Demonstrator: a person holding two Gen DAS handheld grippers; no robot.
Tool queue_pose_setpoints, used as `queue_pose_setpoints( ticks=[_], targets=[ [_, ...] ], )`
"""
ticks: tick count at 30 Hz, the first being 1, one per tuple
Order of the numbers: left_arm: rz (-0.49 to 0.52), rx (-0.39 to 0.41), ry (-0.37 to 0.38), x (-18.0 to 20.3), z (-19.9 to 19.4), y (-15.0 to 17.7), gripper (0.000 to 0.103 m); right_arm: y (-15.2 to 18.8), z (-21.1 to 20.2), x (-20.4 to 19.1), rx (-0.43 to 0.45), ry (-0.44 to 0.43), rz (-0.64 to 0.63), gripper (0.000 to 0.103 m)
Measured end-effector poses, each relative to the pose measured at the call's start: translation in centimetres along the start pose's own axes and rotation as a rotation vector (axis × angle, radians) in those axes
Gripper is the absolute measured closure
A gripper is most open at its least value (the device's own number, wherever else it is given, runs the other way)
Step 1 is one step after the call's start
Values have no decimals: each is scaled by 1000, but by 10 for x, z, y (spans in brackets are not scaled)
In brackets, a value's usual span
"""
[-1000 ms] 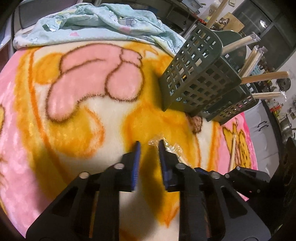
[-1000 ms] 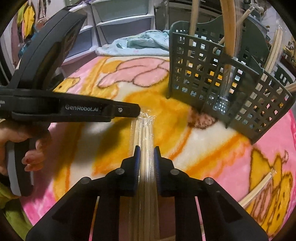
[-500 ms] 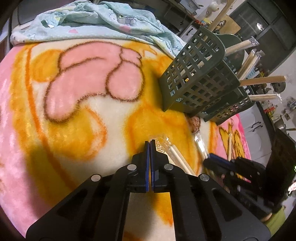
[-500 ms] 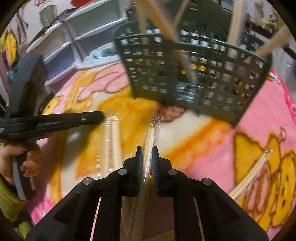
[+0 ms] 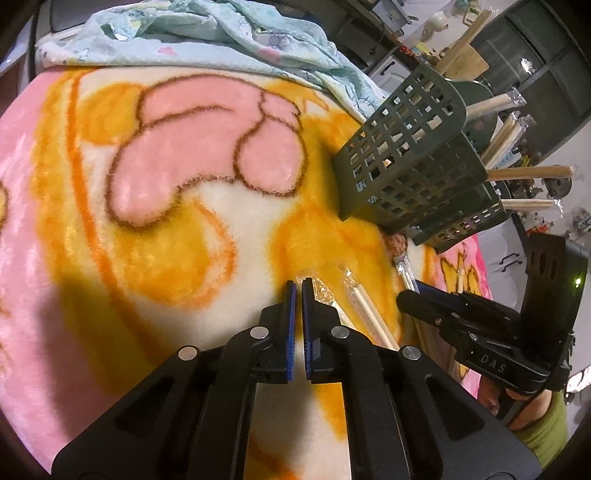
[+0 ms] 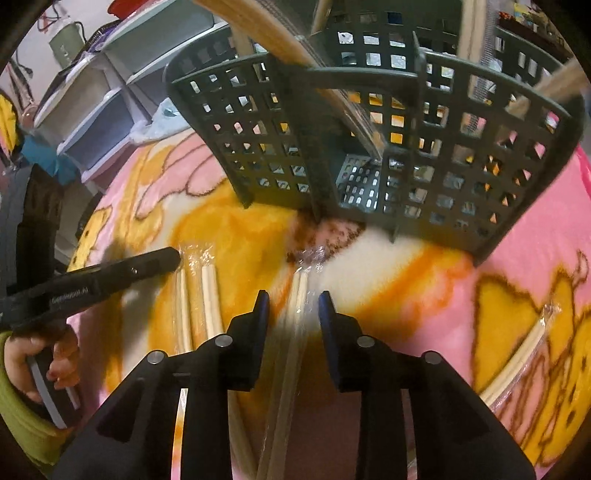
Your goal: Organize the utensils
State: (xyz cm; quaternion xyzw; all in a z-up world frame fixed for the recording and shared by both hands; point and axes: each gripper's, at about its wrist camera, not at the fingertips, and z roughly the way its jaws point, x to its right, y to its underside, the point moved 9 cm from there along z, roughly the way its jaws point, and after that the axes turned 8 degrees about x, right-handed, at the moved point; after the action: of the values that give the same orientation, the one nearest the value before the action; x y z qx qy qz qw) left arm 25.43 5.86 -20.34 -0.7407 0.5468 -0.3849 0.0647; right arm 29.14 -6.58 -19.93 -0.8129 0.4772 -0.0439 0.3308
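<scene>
A dark green slotted utensil basket [image 6: 369, 147] stands on the blanket with several wrapped chopstick pairs upright in it; it also shows in the left wrist view [image 5: 413, 166]. My right gripper [image 6: 293, 306] is open, its fingers astride a wrapped chopstick pair [image 6: 297, 291] that lies on the blanket just before the basket. Two more wrapped pairs [image 6: 199, 291] lie to its left, by the left gripper's tip [image 6: 162, 258]. My left gripper [image 5: 296, 291] is shut with nothing between its pads, just left of a wrapped pair [image 5: 365, 306]. The right gripper [image 5: 436, 302] shows at its right.
A pink and orange cartoon blanket [image 5: 147, 221] covers the surface. A crumpled light blue cloth [image 5: 207, 33] lies at its far edge. Another wrapped chopstick pair [image 6: 517, 358] lies at the right. Grey shelves [image 6: 92, 110] stand beyond the blanket at the left.
My right gripper has opened and let go of the wrapped pair, which now lies on the blanket nearer the basket. My left gripper closed half a second ago and stays shut, little moved.
</scene>
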Motion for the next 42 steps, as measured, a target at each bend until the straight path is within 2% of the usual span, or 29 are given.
queue_pose_setpoints(
  ticks=[1, 3, 7, 14, 19, 26, 34, 42],
  targets=[
    [10, 4, -7, 1, 1, 0, 102, -1, 0, 1, 2, 7, -4, 92],
    [30, 7, -18, 1, 1, -1, 103, -5, -3, -1, 13, -10, 4, 96],
    [35, 12, -12, 0, -4, -5, 103, -11, -24, -6, 57, -32, 4, 97],
    [87, 102, 25, 20, -44, -23, 103, -26, -84, -9, 186, -56, 18, 97],
    [123, 171, 68, 46, -76, -33, 103, -32, -124, -8, 271, -57, 3, 97],
    [190, 216, 144, 93, -107, -37, 103, -32, -165, -8, 364, -44, -20, 97],
    [279, 268, 200, 147, -132, -39, 103, -35, -199, -7, 439, -24, -39, 97],
    [334, 293, 222, 180, -141, -43, 103, -43, -228, -4, 512, -3, -49, 97]
  ],
)
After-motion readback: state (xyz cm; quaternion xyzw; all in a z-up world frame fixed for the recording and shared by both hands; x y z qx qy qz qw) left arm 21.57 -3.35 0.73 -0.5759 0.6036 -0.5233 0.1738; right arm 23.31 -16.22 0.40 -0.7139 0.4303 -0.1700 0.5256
